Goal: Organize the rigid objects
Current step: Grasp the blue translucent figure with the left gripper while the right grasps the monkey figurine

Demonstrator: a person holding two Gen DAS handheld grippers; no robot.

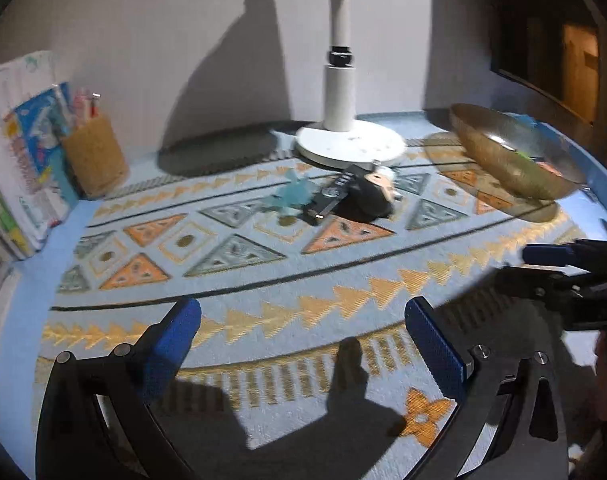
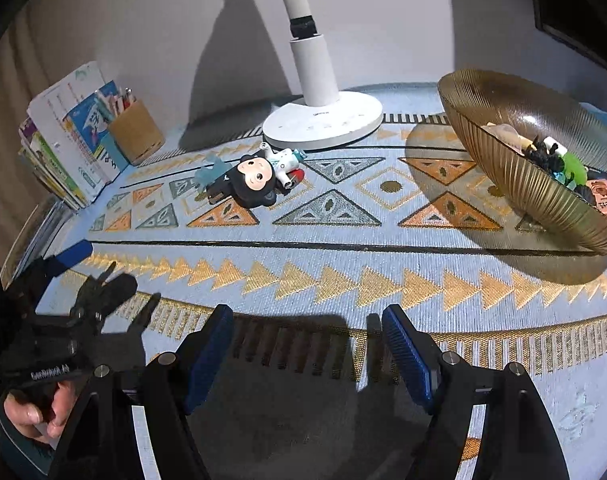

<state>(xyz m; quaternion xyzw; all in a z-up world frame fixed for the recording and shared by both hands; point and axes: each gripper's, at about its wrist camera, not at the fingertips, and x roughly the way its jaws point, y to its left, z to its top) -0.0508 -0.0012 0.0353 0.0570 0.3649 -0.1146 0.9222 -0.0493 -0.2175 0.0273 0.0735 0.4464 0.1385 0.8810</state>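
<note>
Toys piled in the brown bowl (image 2: 515, 184) at far right already, doll (image 2: 259, 180) and black stick (image 1: 331, 196) left lying mid-table by the lamp (image 2: 323, 124), left tongs (image 1: 303, 324) and right tongs (image 2: 307, 332) both open, empty, near edge.

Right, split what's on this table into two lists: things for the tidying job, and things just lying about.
For the job:
- cartoon figure toy
- dark flat stick beside it
- pale blue piece
- ribbed amber bowl, already holding small items

Just lying about:
- white lamp base
- pen cup
- books
</note>
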